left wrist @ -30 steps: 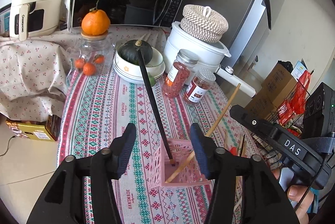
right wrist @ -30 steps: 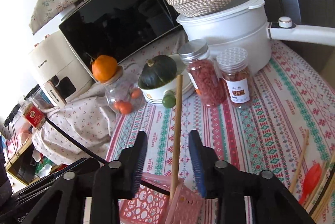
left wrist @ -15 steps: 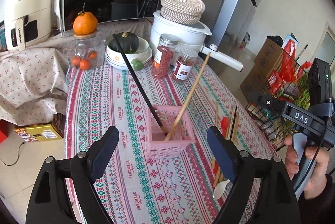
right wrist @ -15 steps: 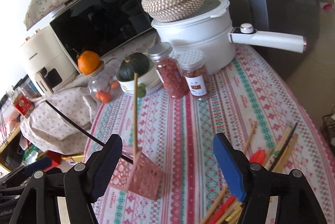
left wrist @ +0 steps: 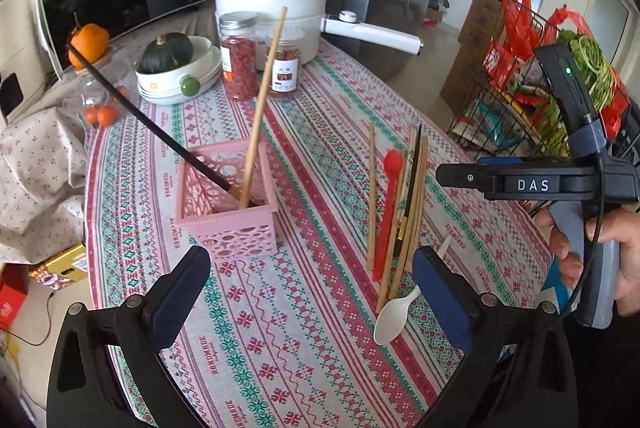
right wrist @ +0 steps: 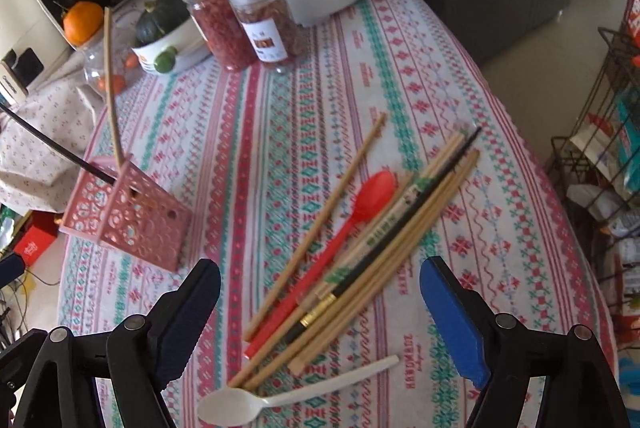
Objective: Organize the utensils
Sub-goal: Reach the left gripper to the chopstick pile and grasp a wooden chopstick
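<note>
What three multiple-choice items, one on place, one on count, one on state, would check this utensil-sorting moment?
1. Where does the white spoon lie?
A. in the basket
B. on the tablecloth at the near end of the loose utensils
C. in the white pot

2. How many chopsticks stand in the pink basket?
A. none
B. two
C. five

3. How do both grippers stand?
A. open, holding nothing
B. shut on a chopstick
C. shut on the red spoon

Key: 1 B, it rests on the cloth by the pile; 2 B, one black chopstick and one wooden chopstick; 3 A, the left gripper and right gripper show wide, empty gaps.
</note>
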A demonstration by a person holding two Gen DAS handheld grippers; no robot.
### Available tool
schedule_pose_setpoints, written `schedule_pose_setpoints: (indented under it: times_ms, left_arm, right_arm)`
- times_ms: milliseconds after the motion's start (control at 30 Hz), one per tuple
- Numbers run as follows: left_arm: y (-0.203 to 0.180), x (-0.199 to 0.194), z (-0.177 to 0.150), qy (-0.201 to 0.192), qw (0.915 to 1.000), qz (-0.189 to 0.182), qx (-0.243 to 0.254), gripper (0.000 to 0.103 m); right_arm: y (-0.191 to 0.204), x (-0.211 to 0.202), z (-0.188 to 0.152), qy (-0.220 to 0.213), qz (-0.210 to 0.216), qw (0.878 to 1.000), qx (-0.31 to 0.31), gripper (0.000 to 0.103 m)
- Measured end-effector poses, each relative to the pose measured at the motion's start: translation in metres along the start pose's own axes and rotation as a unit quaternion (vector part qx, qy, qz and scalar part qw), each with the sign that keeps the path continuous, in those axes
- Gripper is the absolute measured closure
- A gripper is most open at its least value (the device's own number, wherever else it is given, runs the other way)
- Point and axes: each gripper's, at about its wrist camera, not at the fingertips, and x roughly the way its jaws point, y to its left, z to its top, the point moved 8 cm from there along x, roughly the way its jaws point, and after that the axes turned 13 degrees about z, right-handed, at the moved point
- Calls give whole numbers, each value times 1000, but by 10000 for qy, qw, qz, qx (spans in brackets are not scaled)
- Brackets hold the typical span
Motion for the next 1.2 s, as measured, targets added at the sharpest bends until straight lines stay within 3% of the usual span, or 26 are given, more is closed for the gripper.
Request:
schedule_pose_setpoints:
  times_ms: [433,500,567,767,967,1200]
  left_arm:
    - [-76,53,21,756,9966,153,291,2]
    - [-85,68,28,750,9955,312,484,7]
    - [-90,87,32,903,9937,369,550,24]
    - [-104,127,44,1211,9912,14,541,65]
    - [-125,150,62,1287,9887,-56,764,78]
    - [-130,182,64,1647,9825,306,814,85]
  right_arm:
    - [-69,-9,-8,393,-526,9970,406,17]
    - [-78,-7,-11,469,-571,9961,491,17]
    - [-88,-5,-13,534,-627,9949,586,17]
    - [-100,-2,-15,672,-724,9936,554,17]
    - [-107,3,-13,755,-672,9931,592,17]
    - [-110,7,-10,786,-598,9930,641,17]
